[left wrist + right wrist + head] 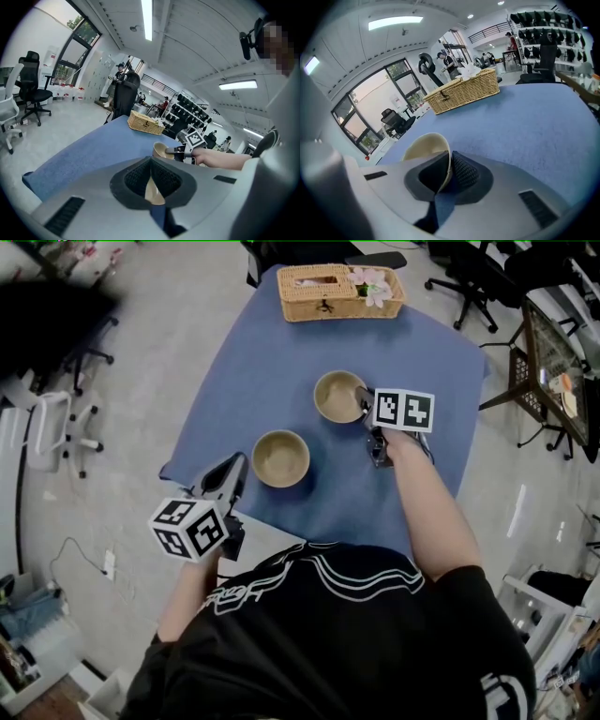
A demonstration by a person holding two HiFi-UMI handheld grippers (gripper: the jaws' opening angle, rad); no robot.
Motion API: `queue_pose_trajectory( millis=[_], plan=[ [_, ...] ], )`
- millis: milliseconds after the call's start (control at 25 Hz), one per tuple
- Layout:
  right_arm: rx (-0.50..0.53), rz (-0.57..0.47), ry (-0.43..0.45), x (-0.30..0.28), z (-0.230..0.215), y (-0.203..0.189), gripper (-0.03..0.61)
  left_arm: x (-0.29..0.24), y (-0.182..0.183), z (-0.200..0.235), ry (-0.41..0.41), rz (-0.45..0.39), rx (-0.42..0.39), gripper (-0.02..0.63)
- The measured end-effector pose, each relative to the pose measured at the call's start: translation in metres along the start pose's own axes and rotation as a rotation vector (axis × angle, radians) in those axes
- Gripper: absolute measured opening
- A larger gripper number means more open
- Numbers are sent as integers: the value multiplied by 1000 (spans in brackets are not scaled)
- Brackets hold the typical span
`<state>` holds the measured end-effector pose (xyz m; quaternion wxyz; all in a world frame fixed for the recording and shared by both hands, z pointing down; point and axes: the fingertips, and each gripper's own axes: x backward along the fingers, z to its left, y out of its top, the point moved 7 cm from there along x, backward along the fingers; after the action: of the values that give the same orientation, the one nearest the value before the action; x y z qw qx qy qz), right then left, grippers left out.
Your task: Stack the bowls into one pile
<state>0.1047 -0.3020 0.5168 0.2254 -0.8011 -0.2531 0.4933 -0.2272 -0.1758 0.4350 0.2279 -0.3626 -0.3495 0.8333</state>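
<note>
Nearest the person, at the 8 o'clock corner of the blue surface, the left tool has its tips together on nothing. It stops just short of the 9 o'clock side of the near bowl. That tan bowl stands upright with nothing in it, and only a sliver of it shows past the tips in the left gripper view.

At 1 o'clock from it, apart from it, is the far bowl, which is also bare inside. The right tool is clamped on this bowl's rim at 3 o'clock, one pad inside the wall and one outside. Whether its base is touching the cloth cannot be told.

Bare cloth lies between the two bowls, out toward the 3 o'clock edge, and on toward 12 o'clock. A wicker basket sits there by the far edge with a pale flower on top. Its lid is down, so its contents are hidden. The person's shirt covers the near edge of the surface.
</note>
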Motion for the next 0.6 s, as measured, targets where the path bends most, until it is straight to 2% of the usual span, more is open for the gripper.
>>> queue_pose_trajectory(
  millis=[240,600],
  plan=[
    [6,-19,15,8,4,5,43,-2,4,0,-3,-4,-5,23],
    [38,-36,101,21,36,7,40,1,7,-2,2,-18,-8,23]
  ],
)
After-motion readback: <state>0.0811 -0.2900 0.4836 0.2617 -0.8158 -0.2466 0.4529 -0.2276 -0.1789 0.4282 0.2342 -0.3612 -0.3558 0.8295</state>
